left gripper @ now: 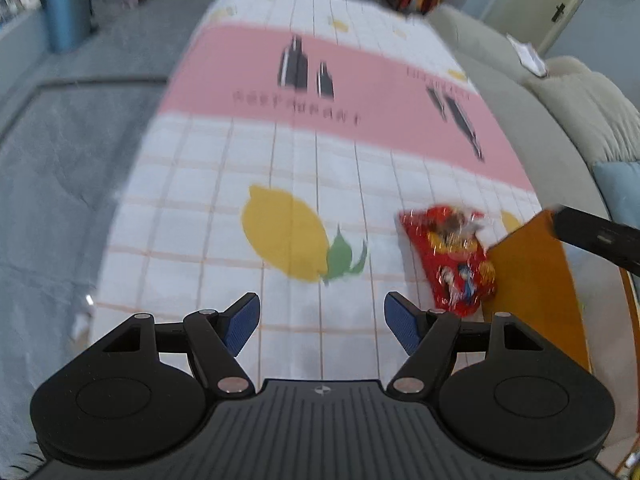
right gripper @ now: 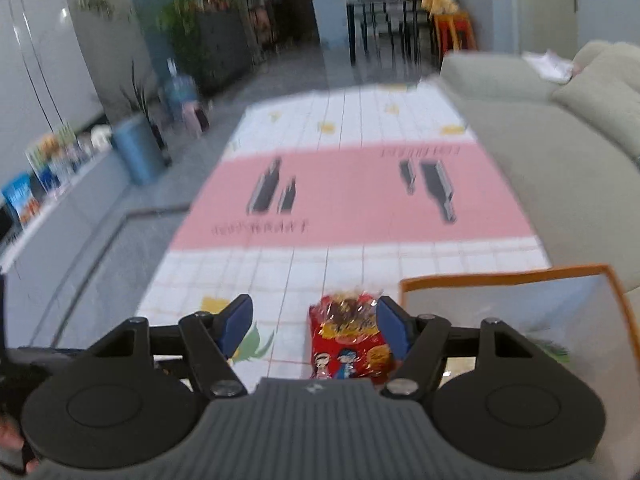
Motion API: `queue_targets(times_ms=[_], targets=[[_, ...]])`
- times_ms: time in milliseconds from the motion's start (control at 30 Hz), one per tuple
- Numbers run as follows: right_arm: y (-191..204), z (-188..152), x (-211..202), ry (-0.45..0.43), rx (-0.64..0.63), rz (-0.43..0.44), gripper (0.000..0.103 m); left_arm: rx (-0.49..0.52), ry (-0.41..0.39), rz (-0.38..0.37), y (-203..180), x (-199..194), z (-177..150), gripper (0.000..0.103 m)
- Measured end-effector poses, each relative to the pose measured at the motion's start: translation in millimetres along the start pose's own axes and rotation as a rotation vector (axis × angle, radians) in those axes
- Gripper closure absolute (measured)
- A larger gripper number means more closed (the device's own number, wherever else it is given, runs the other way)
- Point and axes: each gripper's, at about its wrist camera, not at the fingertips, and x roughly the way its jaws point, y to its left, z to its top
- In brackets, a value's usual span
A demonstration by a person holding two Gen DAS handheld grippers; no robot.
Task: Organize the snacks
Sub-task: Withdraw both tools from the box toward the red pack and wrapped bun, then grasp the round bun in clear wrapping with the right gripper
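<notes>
1. Left wrist view, surface: tabletop cloth (left gripper: 320, 184), white grid with a pink band across the middle, black bottle prints and lettering, and a large yellow lemon print (left gripper: 286, 232) at about 11 o'clock from the tool.
2. Left wrist view, tool: left tool (left gripper: 322, 324) at 6 o'clock, blue pads apart, nothing between them, bare cloth beneath.
3. Left wrist view, task item: red snack bag (left gripper: 452, 256), crinkled foil with cartoon figures, lying on the cloth at 2 o'clock from the tool; its right edge meets the orange box (left gripper: 532, 272) at 3 o'clock.
4. Left wrist view, room: grey floor (left gripper: 68, 152) at 9 o'clock, blue bin (left gripper: 68, 12) at 10 o'clock, beige sofa (left gripper: 560, 112) along the right, door at 1 o'clock. A dark object enters from the right edge above the box.
5. Right wrist view, tool: right tool (right gripper: 314, 324), pads apart; the snack bag (right gripper: 352, 340) lies low between them, close to the right pad, contact unclear.
6. Right wrist view, surroundings: orange-rimmed box (right gripper: 512, 276) at 3 o'clock from the bag, same cloth (right gripper: 352, 200) ahead, sofa (right gripper: 560, 140) at 2 o'clock, dark dining chairs (right gripper: 384, 24) at 12 o'clock, potted plants (right gripper: 184, 28) and blue bin (right gripper: 136, 148) at 10 o'clock.
</notes>
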Motion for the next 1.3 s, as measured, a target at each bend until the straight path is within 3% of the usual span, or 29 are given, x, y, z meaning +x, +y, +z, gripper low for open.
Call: queue_targets(times_ms=[367, 433, 533, 667, 767, 867, 1033, 1133, 1300], targets=[[30, 19, 135, 0.283, -0.293, -0.181, 0.035, -0.048, 0.018, -0.013, 16, 6, 7, 0.022], [33, 19, 154, 0.324, -0.350, -0.251, 0.035, -0.048, 0.021, -0.019, 17, 5, 9, 0.022], [33, 15, 175, 0.417, -0.374, -0.310, 0.037, -0.036, 0.014, -0.021, 17, 4, 10, 0.022], [32, 8, 185, 0.536, -0.310, -0.279, 0.045, -0.034, 0.004, -0.021, 19, 1, 13, 0.022], [37, 3, 179, 0.542, -0.261, -0.271, 0.049, -0.047, -0.010, -0.018, 24, -3, 15, 0.022], [48, -4, 164, 0.522, -0.227, -0.176, 0.049, -0.063, -0.021, -0.014, 29, -6, 16, 0.022], [75, -28, 143, 0.501, -0.223, -0.097, 0.050, -0.086, -0.044, 0.020, 42, -13, 16, 0.022], [87, -35, 132, 0.491, -0.193, 0.015, 0.050, -0.094, -0.049, 0.029, 49, -16, 15, 0.022], [98, -15, 103, 0.303, -0.296, -0.027, 0.031, -0.152, -0.045, -0.001, 61, -18, 15, 0.021]])
